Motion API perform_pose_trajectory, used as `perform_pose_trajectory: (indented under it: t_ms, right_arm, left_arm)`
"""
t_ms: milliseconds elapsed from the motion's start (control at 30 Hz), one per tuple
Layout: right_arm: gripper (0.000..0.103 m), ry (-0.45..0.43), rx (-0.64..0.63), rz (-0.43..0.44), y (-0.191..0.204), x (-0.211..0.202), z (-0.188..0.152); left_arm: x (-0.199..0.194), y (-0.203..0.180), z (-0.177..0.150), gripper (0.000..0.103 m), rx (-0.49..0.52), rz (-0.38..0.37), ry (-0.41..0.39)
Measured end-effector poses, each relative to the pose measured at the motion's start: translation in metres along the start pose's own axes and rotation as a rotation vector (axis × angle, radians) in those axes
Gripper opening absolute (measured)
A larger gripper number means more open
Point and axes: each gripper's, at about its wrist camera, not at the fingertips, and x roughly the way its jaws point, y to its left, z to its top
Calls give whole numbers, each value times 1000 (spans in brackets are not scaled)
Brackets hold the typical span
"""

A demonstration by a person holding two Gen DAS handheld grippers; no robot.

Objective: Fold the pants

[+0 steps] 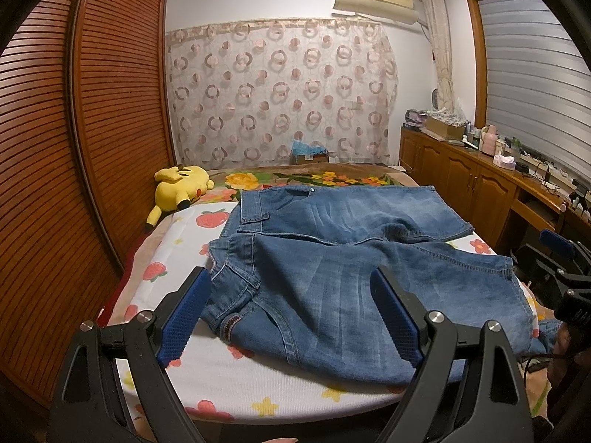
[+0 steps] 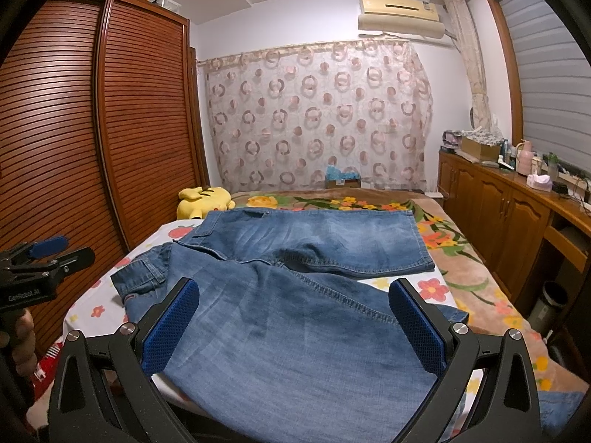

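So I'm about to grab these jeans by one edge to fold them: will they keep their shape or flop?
The jeans will likely flop and drape: they already lie creased and bunched on the bed. Being denim with thick seams, they probably feel fairly heavy. They are unlikely to slip from the textured pads.

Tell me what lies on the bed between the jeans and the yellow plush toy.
Only bare bedding: the jeans and plush toy are separated by white strawberry-print sheet, clearest in the left wrist view.
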Motion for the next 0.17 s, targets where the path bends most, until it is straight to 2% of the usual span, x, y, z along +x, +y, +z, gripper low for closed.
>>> perform_pose_trajectory:
  t_ms: [167]
  right_arm:
    - [102,14,1,-2,-6,3,-1]
  left_arm:
    - [10,3,-3,88,-3,-10,22]
